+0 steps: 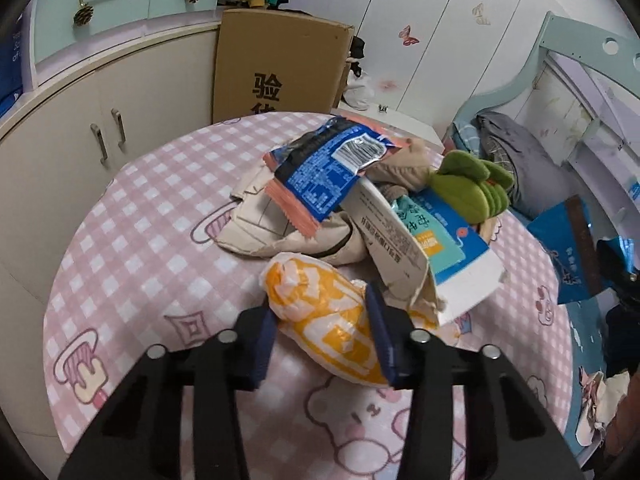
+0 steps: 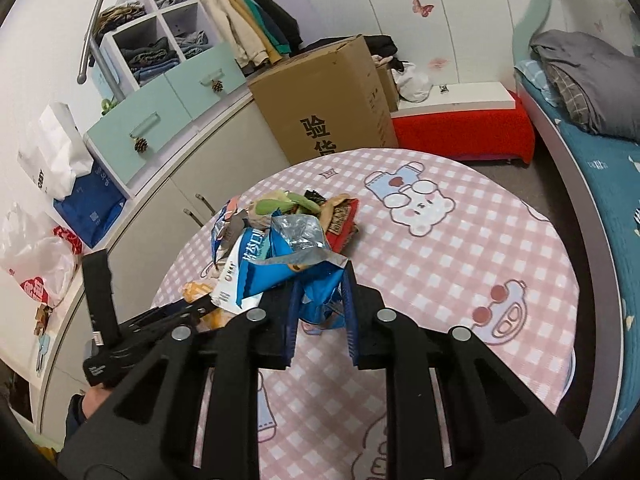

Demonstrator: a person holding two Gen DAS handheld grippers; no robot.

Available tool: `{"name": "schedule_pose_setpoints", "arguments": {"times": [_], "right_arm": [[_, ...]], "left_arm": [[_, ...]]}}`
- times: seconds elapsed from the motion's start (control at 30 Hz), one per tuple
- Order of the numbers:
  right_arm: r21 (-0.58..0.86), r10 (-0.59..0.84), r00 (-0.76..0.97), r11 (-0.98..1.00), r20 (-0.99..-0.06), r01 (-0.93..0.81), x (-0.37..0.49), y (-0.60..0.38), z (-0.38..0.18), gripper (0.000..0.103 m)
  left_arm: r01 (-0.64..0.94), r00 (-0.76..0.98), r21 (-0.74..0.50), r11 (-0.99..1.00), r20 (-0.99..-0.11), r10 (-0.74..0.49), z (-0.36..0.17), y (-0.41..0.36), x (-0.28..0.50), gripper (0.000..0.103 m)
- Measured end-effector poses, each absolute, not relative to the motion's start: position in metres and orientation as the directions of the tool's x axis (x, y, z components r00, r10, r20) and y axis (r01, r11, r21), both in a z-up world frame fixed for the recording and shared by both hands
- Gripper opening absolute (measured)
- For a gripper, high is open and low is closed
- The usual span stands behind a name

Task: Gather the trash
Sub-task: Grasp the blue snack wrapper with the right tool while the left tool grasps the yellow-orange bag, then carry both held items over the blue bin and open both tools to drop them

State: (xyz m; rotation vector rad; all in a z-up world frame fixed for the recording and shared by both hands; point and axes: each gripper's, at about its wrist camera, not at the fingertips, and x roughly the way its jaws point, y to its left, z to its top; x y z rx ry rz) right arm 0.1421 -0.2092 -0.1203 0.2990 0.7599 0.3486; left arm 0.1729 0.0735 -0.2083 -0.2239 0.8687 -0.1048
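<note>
- A bedroom: a round bench (image 2: 460,256) under a pink checked cloth printed with cartoon bears, standing near cream cupboards (image 1: 80,128) with metal handles.
- Above the cupboards, mint-green drawers (image 2: 160,120) with pinecones hung on the handles; open cubbies hold folded clothes.
- A tall cardboard box (image 2: 328,104) with black Chinese characters stands just behind the bench; a red bench seat (image 2: 464,132) lies beside it along white panelled doors with butterfly stickers.
- A bed (image 2: 600,168) with blue bedding and a grey blanket curves along one side.
- Trash is heaped on the bench: a blue snack packet (image 1: 324,168) with a barcode on top, torn cream paper (image 1: 264,224), a blue-and-white carton (image 1: 444,248), and a green plush toy (image 1: 472,184) at the far edge.
- The left tongs (image 1: 320,332) are part open, their blue pads pressed on either side of a yellow-and-white wrapper (image 1: 324,320) at the heap's near edge.
- The right tongs (image 2: 320,316) are narrowed onto a crumpled blue foil bag (image 2: 316,280) beside the heap.
</note>
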Motion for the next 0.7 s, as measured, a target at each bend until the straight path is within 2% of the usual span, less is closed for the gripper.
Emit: {"name": "schedule_pose_setpoints", "arguments": {"times": [0.23, 0.4, 0.53, 0.7], "right_arm": [[0.407, 0.413, 0.687, 0.895, -0.597, -0.185, 0.135, -0.229, -0.119, 0.02], [0.426, 0.412, 0.709, 0.888, -0.572, -0.172, 0.127, -0.249, -0.114, 0.02], [0.439, 0.397, 0.737, 0.886, -0.548, -0.151, 0.118, -0.273, -0.108, 0.02], [0.455, 0.347, 0.776, 0.886, -0.527, -0.088, 0.108, -0.318, -0.106, 0.02]], "left_arm": [[-0.014, 0.667, -0.214, 0.977, -0.73, -0.15, -0.192, 0.088, 0.137, 0.038], [0.008, 0.725, -0.173, 0.985, -0.677, -0.125, -0.155, 0.085, 0.113, 0.038], [0.075, 0.772, -0.161, 0.984, -0.615, -0.16, -0.124, 0.059, 0.098, 0.038], [0.207, 0.77, -0.15, 0.967, -0.585, -0.255, -0.108, 0.002, 0.105, 0.038]]}}
